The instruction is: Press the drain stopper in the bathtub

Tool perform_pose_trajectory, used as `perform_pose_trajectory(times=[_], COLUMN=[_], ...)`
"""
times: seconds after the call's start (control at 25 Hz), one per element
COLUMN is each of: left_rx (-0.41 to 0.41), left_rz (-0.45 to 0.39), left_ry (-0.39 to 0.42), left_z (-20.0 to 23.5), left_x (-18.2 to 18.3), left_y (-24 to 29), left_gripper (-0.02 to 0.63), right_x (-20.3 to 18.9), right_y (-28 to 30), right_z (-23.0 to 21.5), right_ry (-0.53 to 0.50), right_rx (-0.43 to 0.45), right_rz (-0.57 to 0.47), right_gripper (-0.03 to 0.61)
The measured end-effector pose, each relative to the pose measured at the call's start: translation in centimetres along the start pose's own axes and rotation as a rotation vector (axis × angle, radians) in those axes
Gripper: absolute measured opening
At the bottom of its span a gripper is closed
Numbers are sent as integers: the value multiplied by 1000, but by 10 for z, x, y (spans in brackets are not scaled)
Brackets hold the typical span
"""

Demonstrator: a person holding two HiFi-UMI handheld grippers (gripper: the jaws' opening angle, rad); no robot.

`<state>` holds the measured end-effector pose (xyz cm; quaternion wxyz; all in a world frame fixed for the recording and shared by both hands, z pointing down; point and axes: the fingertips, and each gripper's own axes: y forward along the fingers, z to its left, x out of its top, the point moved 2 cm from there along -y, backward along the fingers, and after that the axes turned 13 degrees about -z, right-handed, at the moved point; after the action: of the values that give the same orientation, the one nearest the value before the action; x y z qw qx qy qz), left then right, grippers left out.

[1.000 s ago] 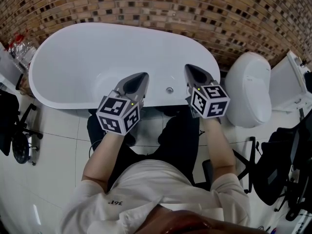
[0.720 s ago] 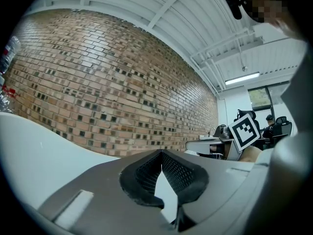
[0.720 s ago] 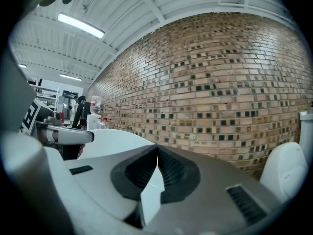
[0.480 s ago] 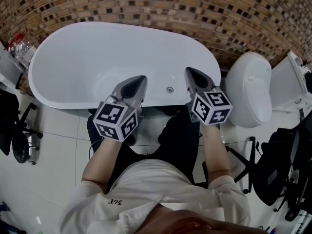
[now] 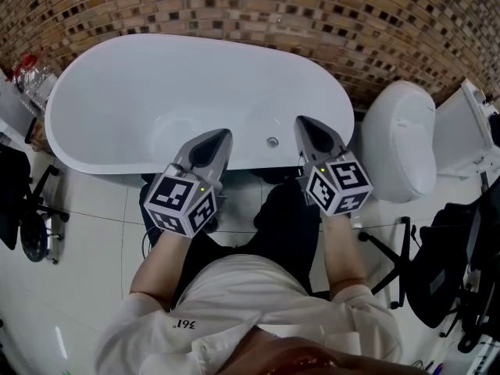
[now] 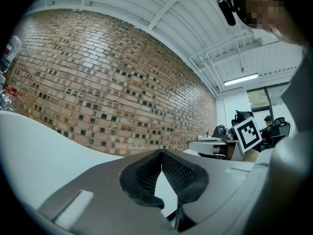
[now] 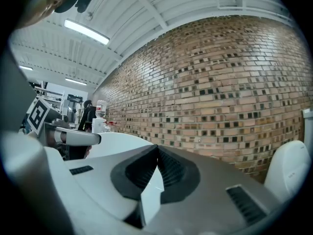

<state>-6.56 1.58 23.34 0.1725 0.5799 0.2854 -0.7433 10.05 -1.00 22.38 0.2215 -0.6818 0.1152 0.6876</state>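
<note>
A white oval bathtub [image 5: 117, 84] lies against the brick wall in the head view. A small round metal fitting [image 5: 272, 142] sits on its near inner wall; I cannot tell whether it is the stopper. My left gripper [image 5: 222, 137] hovers over the near rim, left of that fitting, jaws shut and empty. My right gripper [image 5: 303, 123] hovers to the fitting's right, also shut on nothing. In the left gripper view the closed tips [image 6: 161, 153] point up at the brick wall; the right gripper view shows its closed tips [image 7: 156, 147] the same way.
A white toilet [image 5: 398, 143] stands right of the tub, with an open white unit [image 5: 469, 135] beyond it. Black chairs [image 5: 23, 201] and gear [image 5: 453, 272] flank me on the tiled floor. Bottles [image 5: 27, 73] sit at the far left.
Both grippers have drawn back slightly toward me and tilted, the left marker cube sinking lower. The tub and fitting are unchanged.
</note>
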Motion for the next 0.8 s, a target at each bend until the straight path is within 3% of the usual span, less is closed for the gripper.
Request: perform_pose_trajectory(times=[0.8], left_rx=[1], left_rz=[5], left_ry=[16], left_z=[-2], left_x=[-3], left_y=[-7], left_gripper=[6], right_x=[-7], right_y=[-6], right_z=[-2], right_ry=[-26], right_rx=[-19], right_rz=[15], right_gripper=[15])
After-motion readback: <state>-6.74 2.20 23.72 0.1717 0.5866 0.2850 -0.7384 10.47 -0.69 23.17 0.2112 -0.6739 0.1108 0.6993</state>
